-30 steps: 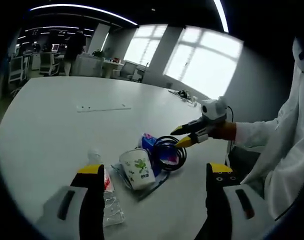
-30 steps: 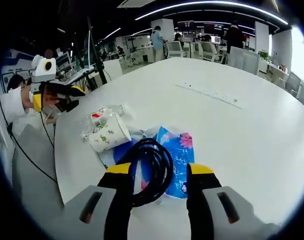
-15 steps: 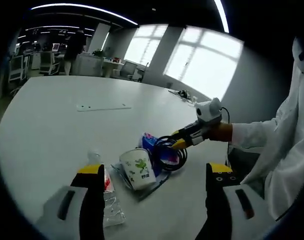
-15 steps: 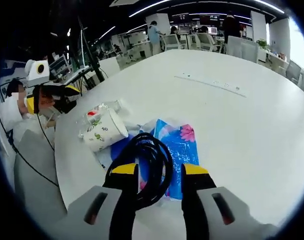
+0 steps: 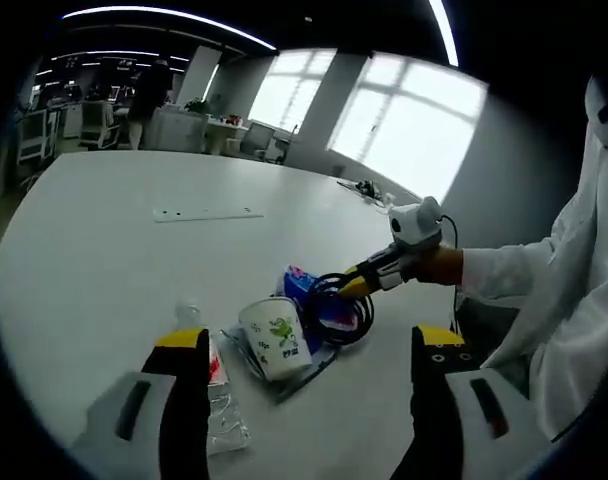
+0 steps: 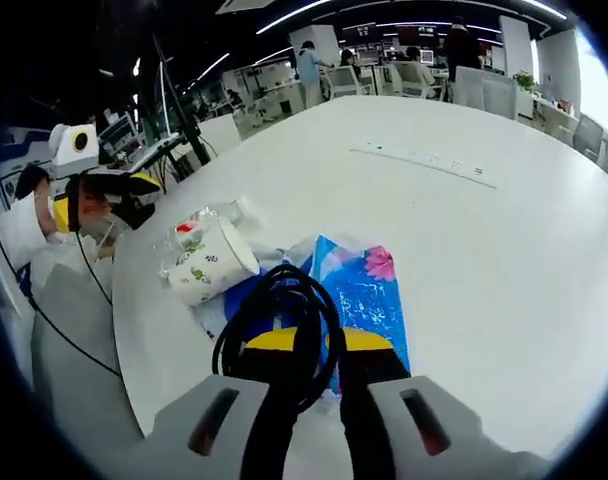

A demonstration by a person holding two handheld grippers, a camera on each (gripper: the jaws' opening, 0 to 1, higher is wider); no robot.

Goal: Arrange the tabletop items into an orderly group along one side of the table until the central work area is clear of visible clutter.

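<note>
Black cable coil (image 6: 281, 312): lies on the white counter (image 6: 504, 250), its near loop pinched between the right gripper (image 6: 309, 345) fingers, which are drawn narrow onto it; the rest of the coil spreads just ahead of the fingertips. One second ago these fingers stood wide on either side of the coil; they have since closed on it.

Blue floral packet (image 6: 364, 295): flat under the coil, reaching ahead and to the right of the right fingers.

Paper cup (image 6: 209, 268), tipped on its side: ahead-left of the right fingers, just beside the coil. Clear plastic bottle (image 6: 189, 228) lying behind it, touching or nearly so.

Left gripper (image 5: 302, 345): fingers wide apart, holding nothing; the cup (image 5: 276, 340) lies between and beyond them, the bottle (image 5: 216, 395) just beside the left finger. Unchanged from the earlier frame.
</note>
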